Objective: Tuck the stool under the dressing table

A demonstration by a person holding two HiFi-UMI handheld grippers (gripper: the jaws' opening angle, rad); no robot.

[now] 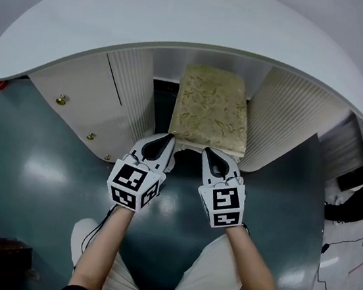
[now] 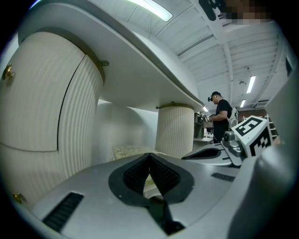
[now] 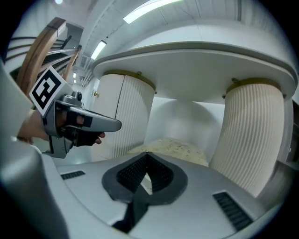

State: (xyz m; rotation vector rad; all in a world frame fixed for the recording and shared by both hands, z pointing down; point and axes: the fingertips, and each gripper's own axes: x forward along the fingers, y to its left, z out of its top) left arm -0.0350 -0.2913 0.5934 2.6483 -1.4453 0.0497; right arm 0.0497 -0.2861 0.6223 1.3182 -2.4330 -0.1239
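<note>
Under dressing table (image 1: 184, 22): stool (image 1: 213, 109) | left tongs (image 1: 168, 137), right tongs (image 1: 206, 151) closed, empty, at its near edge

Glossy dark floor (image 1: 26, 167), white dressing table (image 1: 184, 22) standing on it, stool (image 1: 213, 109) in its knee gap

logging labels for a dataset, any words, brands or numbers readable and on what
None: no readable words, brands or numbers anywhere.
On the left cube of the left gripper: square code patterns, no letters.
On the right cube of the right gripper: the same.
On the stool cushion: leafy pattern only.
</note>
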